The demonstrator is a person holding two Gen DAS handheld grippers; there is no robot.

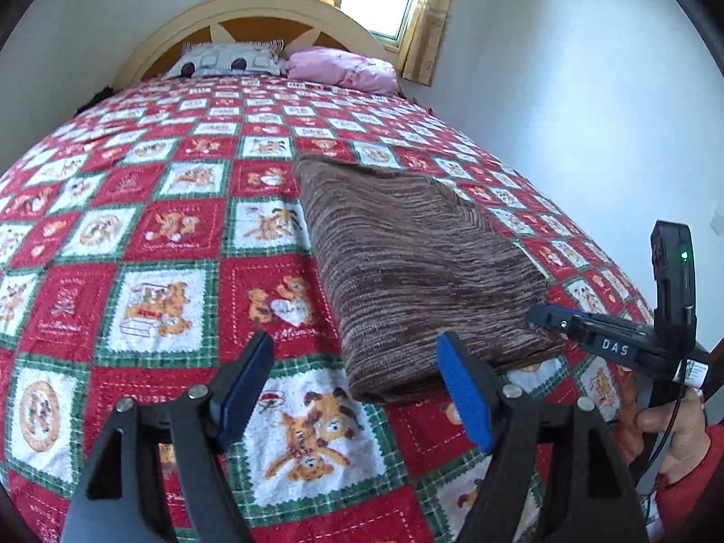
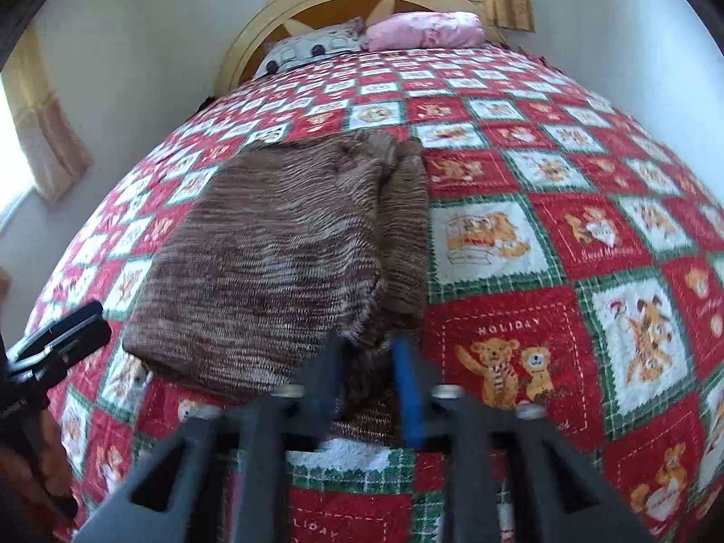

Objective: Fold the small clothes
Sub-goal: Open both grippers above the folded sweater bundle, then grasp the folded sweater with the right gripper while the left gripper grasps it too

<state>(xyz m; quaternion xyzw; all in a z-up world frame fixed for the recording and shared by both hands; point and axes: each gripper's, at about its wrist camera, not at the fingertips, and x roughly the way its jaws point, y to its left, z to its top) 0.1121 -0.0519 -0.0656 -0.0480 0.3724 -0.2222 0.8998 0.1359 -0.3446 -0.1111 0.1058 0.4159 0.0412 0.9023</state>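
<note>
Left wrist view: your folded brown-and-cream striped knit garment [image 1: 416, 267] lies on the red, white and green checked teddy-bear bedspread [image 1: 158, 235], toward the near edge of the bed and to the right of its middle line. Your left gripper [image 1: 357, 389] hovers at that near edge with its jaws wide apart and nothing between them but bedspread. Its right blue pad [image 1: 461, 389] sits just in front of the garment's near left corner; whether it touches the knit cannot be told. Your right gripper [image 1: 602, 335] comes in from the right at the garment's near right corner, carried by your hand [image 1: 665, 434] in a red sleeve [image 1: 697, 466].

Right wrist view: the same garment [image 2: 271, 253] fills the middle-left, its near edge at the tips of your right gripper [image 2: 366, 384]. These jaws stand close together, with a narrow gap, and brown knit shows between the blurred pads; a firm pinch cannot be confirmed. At the left edge, your left gripper [image 2: 59, 335] is seen, well apart from the cloth.
</note>
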